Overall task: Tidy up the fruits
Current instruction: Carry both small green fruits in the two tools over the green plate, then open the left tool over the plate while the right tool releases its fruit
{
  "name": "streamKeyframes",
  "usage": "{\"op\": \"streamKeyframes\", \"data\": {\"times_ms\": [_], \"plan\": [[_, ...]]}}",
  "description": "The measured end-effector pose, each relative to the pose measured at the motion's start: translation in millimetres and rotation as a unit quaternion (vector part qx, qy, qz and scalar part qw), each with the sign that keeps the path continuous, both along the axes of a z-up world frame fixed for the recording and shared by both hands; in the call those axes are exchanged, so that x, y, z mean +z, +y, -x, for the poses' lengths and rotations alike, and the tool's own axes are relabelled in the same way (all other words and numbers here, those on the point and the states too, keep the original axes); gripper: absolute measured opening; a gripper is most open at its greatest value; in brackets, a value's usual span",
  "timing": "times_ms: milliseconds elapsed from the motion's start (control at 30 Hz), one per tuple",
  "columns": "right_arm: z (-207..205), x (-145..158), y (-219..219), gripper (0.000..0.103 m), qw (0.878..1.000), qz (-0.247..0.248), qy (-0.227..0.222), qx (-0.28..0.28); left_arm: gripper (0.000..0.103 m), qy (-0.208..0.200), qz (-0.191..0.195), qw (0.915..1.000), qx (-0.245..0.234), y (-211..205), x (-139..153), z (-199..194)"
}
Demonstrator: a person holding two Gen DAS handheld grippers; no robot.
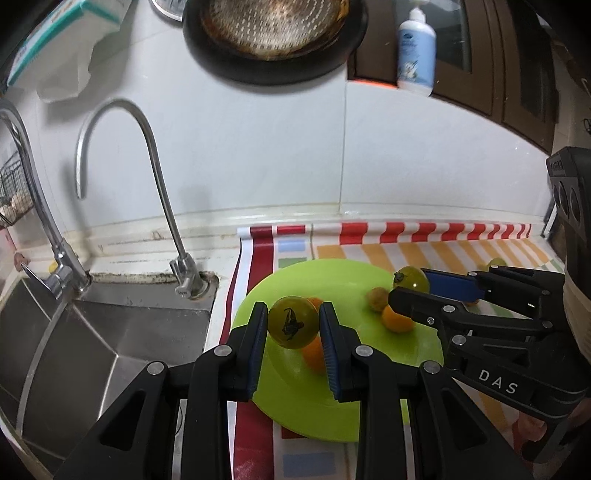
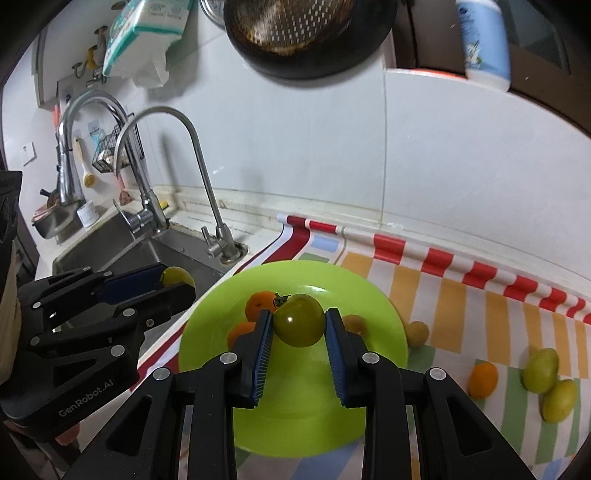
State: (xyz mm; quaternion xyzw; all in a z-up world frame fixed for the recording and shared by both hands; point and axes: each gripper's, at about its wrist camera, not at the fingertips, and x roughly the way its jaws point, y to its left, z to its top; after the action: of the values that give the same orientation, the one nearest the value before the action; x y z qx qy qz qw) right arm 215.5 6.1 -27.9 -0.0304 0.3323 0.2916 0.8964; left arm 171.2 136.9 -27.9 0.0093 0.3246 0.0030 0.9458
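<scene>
Both jaws clamped on smooth round green tomatoes, left gripper (image 1: 293, 328), right gripper (image 2: 299, 325), above glossy lime plate (image 2: 373, 295)

Round lime-green plastic plate (image 2: 295, 424): near rim hidden behind the black finger linkages in both wrist views. Two small orange fruits (image 1: 314, 350) on it are partly covered by the held green tomato and a blue pad. Black pan with perforated metal insert (image 1: 273, 33): top cut off by frame edge. White-and-blue squeeze bottle (image 2: 484, 40): cap cut off in right wrist view, label blurred. Loose yellow-green fruits (image 2: 541, 371) on the striped cloth: motion-blurred, kind unclear. Small round brownish fruit (image 2: 354, 322) on the plate: half hidden, unidentifiable.
</scene>
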Motion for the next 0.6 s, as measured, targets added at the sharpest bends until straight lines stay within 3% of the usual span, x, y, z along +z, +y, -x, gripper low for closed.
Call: {"op": "streamKeyframes", "data": {"times_ms": [600], "plan": [[-35.0,-38.8,22.3,0.030,0.998,0.029,0.046,0.010,0.029,0.044,0.021,0.9988,0.000,13.5,-36.0,-34.4]]}}
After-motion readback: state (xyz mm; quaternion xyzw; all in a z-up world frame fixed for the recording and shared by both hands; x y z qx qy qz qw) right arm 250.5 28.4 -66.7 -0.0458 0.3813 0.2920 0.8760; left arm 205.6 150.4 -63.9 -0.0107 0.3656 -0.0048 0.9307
